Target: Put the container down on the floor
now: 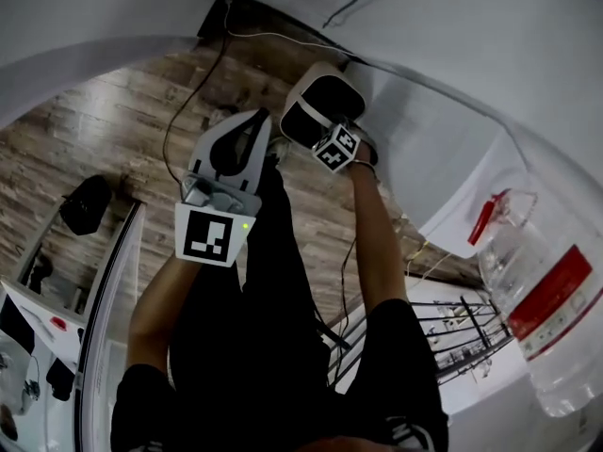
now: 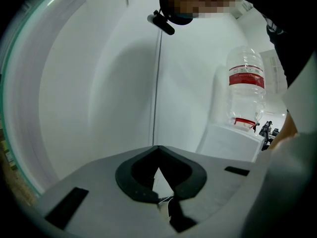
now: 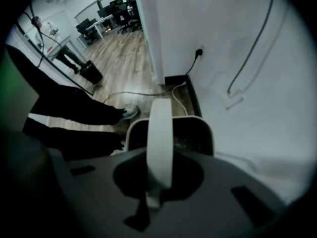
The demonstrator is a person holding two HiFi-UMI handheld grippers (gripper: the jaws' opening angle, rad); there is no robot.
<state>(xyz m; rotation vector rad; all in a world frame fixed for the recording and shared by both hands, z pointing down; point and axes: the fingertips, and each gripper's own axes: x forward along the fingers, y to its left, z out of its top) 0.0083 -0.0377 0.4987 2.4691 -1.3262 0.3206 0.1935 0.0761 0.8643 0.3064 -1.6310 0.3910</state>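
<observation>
**Container hanging from the right hand-held gripper, beside the wall**

The right hand-held gripper (image 3: 159, 155) is closed on the white handle (image 3: 160, 118) of the container (image 3: 195, 135). The container is suspended below the jaws over the wooden floor (image 3: 124, 68), close to the white wall (image 3: 237, 43); contact between its base and the floor cannot be confirmed. The left hand-held gripper (image 2: 158, 150) is held with its jaws together and nothing between them. A cable (image 3: 143, 94) is laid on the floor just beyond the container. A clear bottle (image 2: 245, 88) with a red label is stood on a white desk (image 2: 230, 143), well apart from the container.
</observation>
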